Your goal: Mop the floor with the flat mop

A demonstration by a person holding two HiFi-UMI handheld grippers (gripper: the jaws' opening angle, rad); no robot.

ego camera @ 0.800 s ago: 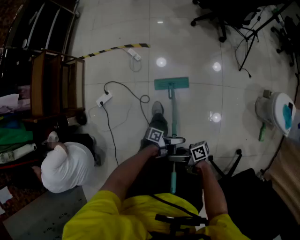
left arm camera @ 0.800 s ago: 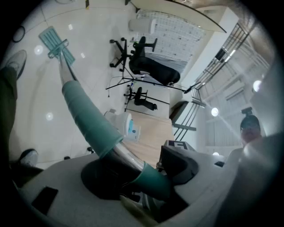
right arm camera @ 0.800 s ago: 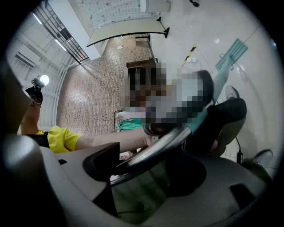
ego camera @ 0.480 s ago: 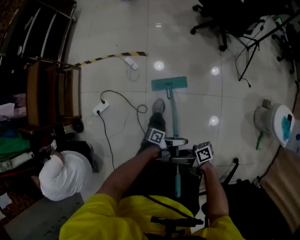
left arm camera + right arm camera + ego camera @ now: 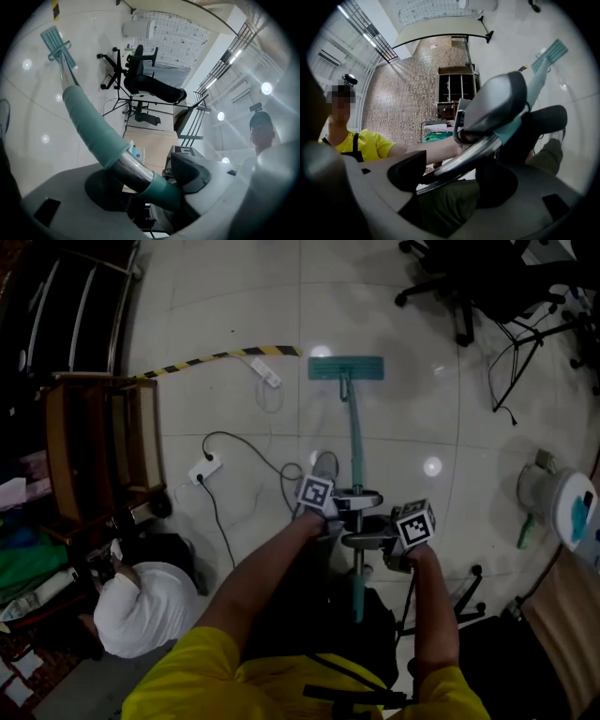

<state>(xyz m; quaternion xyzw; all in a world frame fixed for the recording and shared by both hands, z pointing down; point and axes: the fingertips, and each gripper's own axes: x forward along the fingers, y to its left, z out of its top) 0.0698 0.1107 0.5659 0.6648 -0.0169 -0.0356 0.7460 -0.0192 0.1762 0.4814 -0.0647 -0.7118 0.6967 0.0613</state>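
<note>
Both grippers clamped on mop handle (image 5: 355, 451), one behind other: left gripper (image 5: 354, 500) further up shaft toward 12 o'clock, right gripper (image 5: 362, 540) just behind toward 6; two-point hold likely for leverage and steering
Left gripper view: jaws closed round shaft where teal sleeve meets bare metal
Right gripper view: jaws pinch bare metal tube
Flat mop head (image 5: 346, 368) lies flat on floor (image 5: 422, 418), far out at 12 o'clock, handle at long reach
Cable (image 5: 246, 439) and power strip (image 5: 207, 467) at 10 o'clock; judged snag risk, stroke best run right of them
</note>
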